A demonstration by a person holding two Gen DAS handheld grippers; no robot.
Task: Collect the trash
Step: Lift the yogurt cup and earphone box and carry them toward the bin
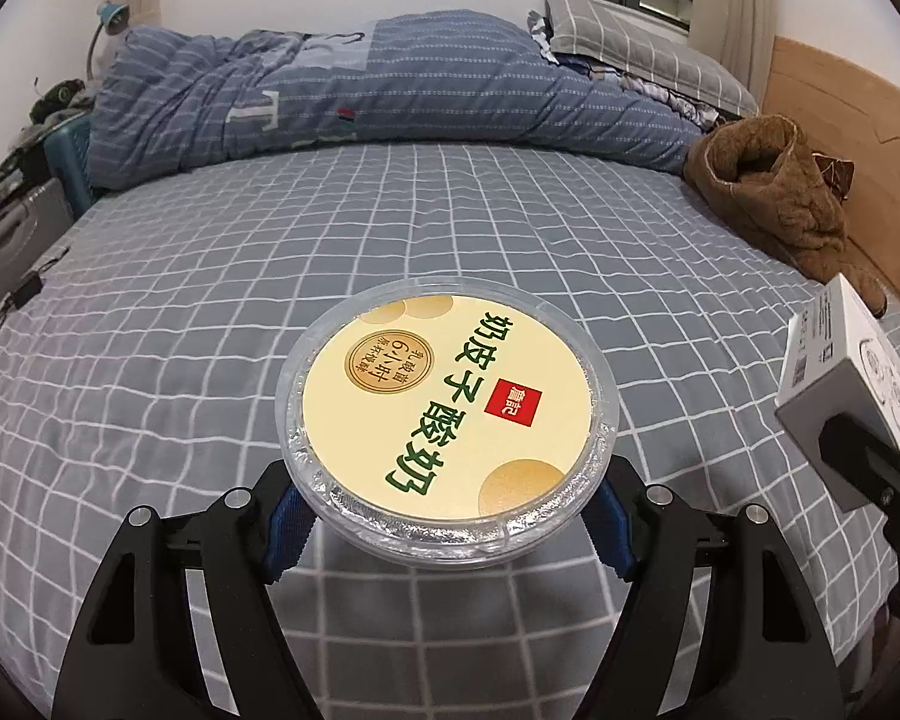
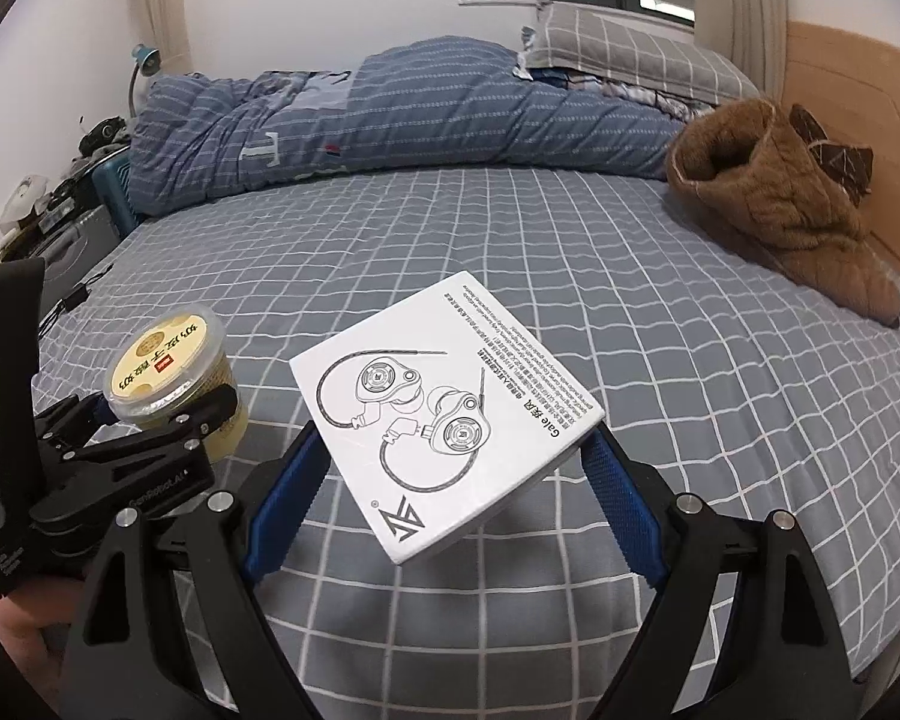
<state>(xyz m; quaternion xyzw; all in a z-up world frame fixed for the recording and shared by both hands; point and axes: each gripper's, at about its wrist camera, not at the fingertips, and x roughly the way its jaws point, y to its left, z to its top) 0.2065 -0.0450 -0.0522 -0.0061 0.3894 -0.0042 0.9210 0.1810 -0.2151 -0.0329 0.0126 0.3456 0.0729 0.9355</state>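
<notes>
Here the left gripper (image 1: 447,516) is clamped on a round yogurt tub (image 1: 447,420), its blue ribbed pads pressing the tub's clear plastic sides just under the rim, so the tub sits squarely between the fingers and above the bed (image 1: 210,312). The tub has a pale yellow paper lid printed with green characters, a small red square and gold circles, with crinkled silver foil showing around the lid's edge under a clear cover. From the right wrist view the same tub (image 2: 171,369) appears at far left, a short cylinder with a yellowish body, held in the black jaws of the left gripper (image 2: 168,414).

To the right, the right gripper (image 2: 450,480) is closed on a flat white cardboard earphone box (image 2: 447,408), one blue textured pad against each of two opposite corners; the box is tilted and held clear of the sheet. Its top face carries a line drawing of two earbuds with cables, small text and a logo. In the left wrist view that box (image 1: 840,384) shows at the right edge.

The bed has a grey sheet with a white grid. A rolled blue striped quilt (image 2: 402,114) lies along its far side, and a brown fleecy garment (image 2: 774,198) is heaped by the wooden headboard (image 2: 858,138).
</notes>
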